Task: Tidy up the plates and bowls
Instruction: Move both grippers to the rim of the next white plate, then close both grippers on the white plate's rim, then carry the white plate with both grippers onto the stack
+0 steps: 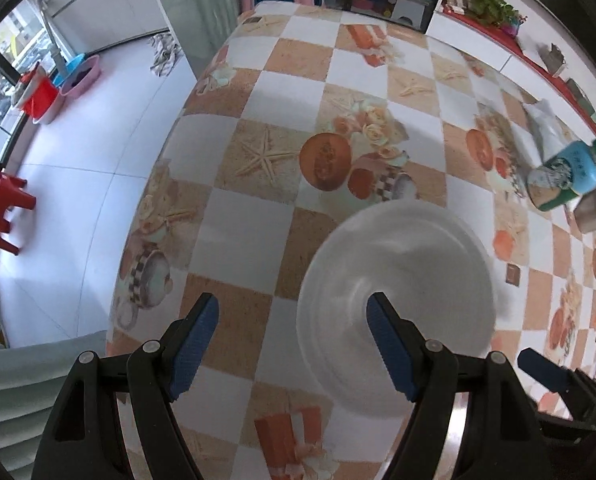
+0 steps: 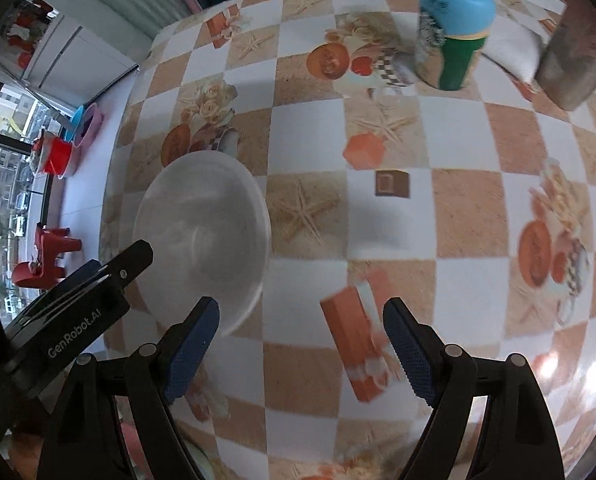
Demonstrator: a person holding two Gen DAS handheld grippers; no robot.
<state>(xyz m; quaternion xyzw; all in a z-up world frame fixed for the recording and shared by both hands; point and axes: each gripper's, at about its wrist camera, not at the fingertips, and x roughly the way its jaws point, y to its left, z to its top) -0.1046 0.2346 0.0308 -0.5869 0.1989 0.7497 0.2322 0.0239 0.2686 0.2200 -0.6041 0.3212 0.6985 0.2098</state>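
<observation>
A white bowl stands upright on the checked tablecloth near the front edge. My left gripper is open and empty above the table, its right finger over the bowl's near left part. In the right wrist view the same bowl lies left of centre. My right gripper is open and empty over bare cloth, to the right of the bowl. The left gripper's body shows at the lower left there. No plate is in view.
A blue-and-green bottle and a grey block stand at the table's far right; the bottle also shows in the left wrist view. The table's left edge drops to a white floor with a red stool and plastic basins.
</observation>
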